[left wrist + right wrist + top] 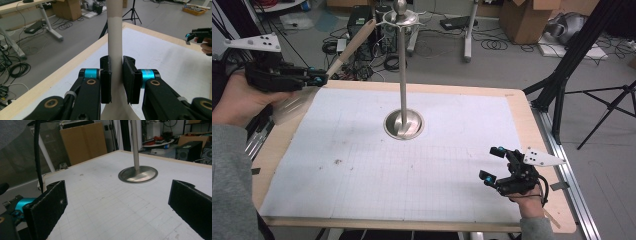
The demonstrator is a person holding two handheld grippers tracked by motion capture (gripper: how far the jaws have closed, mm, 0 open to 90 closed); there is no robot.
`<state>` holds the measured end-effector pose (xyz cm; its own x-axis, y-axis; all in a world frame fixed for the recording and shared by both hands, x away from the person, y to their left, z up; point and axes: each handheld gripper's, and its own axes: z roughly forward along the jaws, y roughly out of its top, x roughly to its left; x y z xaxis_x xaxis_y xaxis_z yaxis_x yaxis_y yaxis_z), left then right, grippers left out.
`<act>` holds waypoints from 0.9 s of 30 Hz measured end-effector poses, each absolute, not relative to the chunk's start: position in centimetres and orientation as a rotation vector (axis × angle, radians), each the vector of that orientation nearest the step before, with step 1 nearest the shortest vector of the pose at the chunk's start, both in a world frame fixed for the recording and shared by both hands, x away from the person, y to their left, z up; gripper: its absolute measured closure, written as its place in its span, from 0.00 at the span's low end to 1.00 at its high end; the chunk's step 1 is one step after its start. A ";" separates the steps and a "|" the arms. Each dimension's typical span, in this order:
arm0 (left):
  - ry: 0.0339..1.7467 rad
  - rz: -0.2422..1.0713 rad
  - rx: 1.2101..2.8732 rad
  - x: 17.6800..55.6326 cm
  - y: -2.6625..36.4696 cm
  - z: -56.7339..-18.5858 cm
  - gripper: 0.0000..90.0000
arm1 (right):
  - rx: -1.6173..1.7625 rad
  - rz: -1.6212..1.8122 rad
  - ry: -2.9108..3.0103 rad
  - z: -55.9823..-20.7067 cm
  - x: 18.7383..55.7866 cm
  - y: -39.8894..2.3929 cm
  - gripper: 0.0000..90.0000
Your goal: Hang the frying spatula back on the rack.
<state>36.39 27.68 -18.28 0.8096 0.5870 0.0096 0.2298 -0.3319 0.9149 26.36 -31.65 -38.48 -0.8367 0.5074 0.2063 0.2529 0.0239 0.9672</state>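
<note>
Spatula (319, 75) looks light, stiff; left tongs (117, 75) pinch its slim handle, right tongs (493, 163) gape wide, empty.

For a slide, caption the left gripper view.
Left gripper clamps a cream utensil's handle above the white gridded table mat.

The table (522, 107) in front of me is pale wood, with a white grid sheet (412, 175) over most of its top. On the grey floor past its far edge I see a black computer tower (359, 17), loose cables (497, 42) and a white desk leg (468, 35). Cardboard boxes (524, 17) stand further right. A black tripod (572, 60) rises just beside the table's right corner.
</note>
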 end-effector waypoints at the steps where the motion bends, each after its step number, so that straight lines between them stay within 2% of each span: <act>1: 0.610 0.415 1.920 36.5 27.6 -18.3 0.86 | 0.792 1.908 2.098 -38.5 26.4 -31.6 0.01; 27: 0.619 0.394 1.958 37.8 25.1 -20.1 0.86 | 0.797 1.908 2.104 -38.5 26.3 -31.6 0.01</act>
